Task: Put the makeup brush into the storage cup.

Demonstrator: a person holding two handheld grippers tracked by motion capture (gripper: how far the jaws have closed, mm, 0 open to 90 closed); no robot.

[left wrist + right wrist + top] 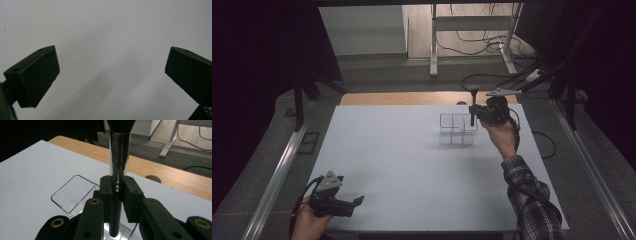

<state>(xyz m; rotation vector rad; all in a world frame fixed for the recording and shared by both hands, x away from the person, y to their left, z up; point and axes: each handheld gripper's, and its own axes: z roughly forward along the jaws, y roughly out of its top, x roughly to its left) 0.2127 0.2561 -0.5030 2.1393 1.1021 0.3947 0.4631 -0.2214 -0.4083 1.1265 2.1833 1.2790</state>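
Observation:
A makeup brush (472,118) with a shiny metal ferrule (119,157) and a dark handle stands upright, bristles up. My right gripper (473,111) is shut on it at the handle's top (117,187). The handle's lower end hangs inside a clear acrylic organizer (457,130) with several compartments at the far right of the white tabletop; its near corner (72,192) shows in the right gripper view. My left gripper (356,202) rests near the front left edge, open, with bare white surface between its jaws (112,75).
The white tabletop (402,170) lies over a wooden table whose far edge (412,98) shows behind it. Metal rails (277,175) run along both sides. Beyond are a white desk frame (434,45) and loose cables (482,42) on the floor.

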